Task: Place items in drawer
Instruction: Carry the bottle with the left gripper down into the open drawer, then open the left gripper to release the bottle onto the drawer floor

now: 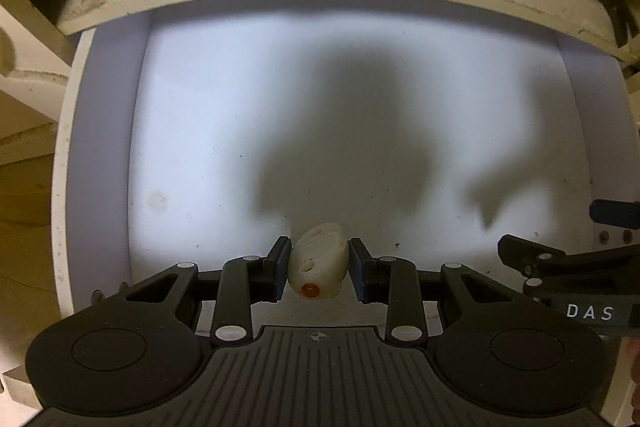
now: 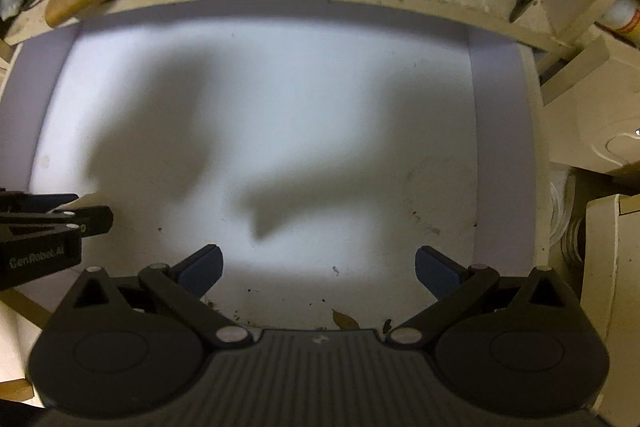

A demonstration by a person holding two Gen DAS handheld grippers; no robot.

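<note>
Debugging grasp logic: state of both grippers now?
Left gripper: closed on a small white plastic piece over the open drawer.
Right gripper: open, empty.

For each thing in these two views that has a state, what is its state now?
Drawer: pulled open, floor nearly bare.
White item: clamped in the left tool, above the drawer floor.
Left tool: shut on the white item.
Right tool: open, holds nothing, over the drawer.
Dry leaf: lies on the drawer floor, near the front edge.

Dim surroundings – bright glare on drawer floor (image 1: 192, 131), soft shadows, blurred fisheye-bent edges.
</note>
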